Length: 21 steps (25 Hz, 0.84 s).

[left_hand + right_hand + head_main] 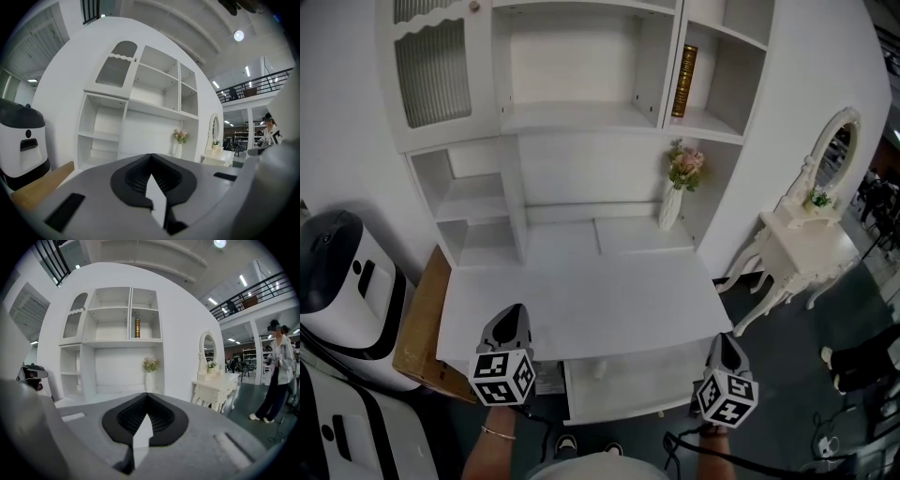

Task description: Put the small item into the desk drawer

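White desk (581,300) w/ a hutch of open shelves filled the head view, its top bare from the hutch to the front edge. You held both grippers low at that edge. The L gripper (514,314) showed over the front-left part of the top, and the R gripper (724,339) sat just off the front-right corner. Both pointed away from you toward the hutch, near level. L jaws were pressed together w/ nothing btwn the pads. R jaws likewise met at the tips, empty.

Below the front edge, btwn the two grippers, sat the desk drawer (637,380), its long axis running left-right along the edge. It looked pulled out toward you, but that wasn't certain. No view showed the small item for sure. On the drawer's left part was a pale bump (600,368), item or knob, couldn't tell. So no heading or long axis could be read for it.

Room to move: the centre of the top was free. Only a white vase (671,211) w/ pink flowers stood at the back right. A brown book (684,81) stood upright on a shelf above it. Just left of the desk was a wood-coloured board (420,328), w/ a white-and-black machine (342,277) beyond. On the right, a white dressing table (802,253) stood apart across dark floor. In the R gripper view a person (277,376) stood past it.
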Available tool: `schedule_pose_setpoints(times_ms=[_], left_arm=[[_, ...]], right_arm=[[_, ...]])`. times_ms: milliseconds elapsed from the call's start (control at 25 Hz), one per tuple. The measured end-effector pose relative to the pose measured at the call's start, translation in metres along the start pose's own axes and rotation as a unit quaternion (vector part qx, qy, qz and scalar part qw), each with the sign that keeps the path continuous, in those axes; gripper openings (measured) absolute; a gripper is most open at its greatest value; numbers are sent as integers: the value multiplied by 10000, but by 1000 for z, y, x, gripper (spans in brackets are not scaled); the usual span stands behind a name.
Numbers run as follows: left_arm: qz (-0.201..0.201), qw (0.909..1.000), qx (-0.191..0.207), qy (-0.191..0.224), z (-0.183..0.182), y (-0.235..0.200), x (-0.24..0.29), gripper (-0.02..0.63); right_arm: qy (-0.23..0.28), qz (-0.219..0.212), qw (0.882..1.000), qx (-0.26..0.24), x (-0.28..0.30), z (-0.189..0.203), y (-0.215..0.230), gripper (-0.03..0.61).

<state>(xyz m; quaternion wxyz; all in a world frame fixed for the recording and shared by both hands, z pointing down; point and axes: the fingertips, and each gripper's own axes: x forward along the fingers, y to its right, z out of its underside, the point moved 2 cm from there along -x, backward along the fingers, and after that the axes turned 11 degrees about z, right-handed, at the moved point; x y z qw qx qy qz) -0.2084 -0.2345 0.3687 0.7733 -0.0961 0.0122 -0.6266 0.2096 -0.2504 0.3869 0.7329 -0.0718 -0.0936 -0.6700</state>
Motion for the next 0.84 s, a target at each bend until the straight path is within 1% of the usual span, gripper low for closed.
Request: schedule_pose_setpoints(times_ms=[280, 840], left_arm=[[175, 9997, 101, -116, 2, 4, 2, 5], [362, 9989, 197, -231, 10, 20, -1, 5]], right_arm=[[-26, 80, 9999, 105, -11, 1, -2, 5], [-36, 80, 9999, 91, -25, 7, -1, 5]])
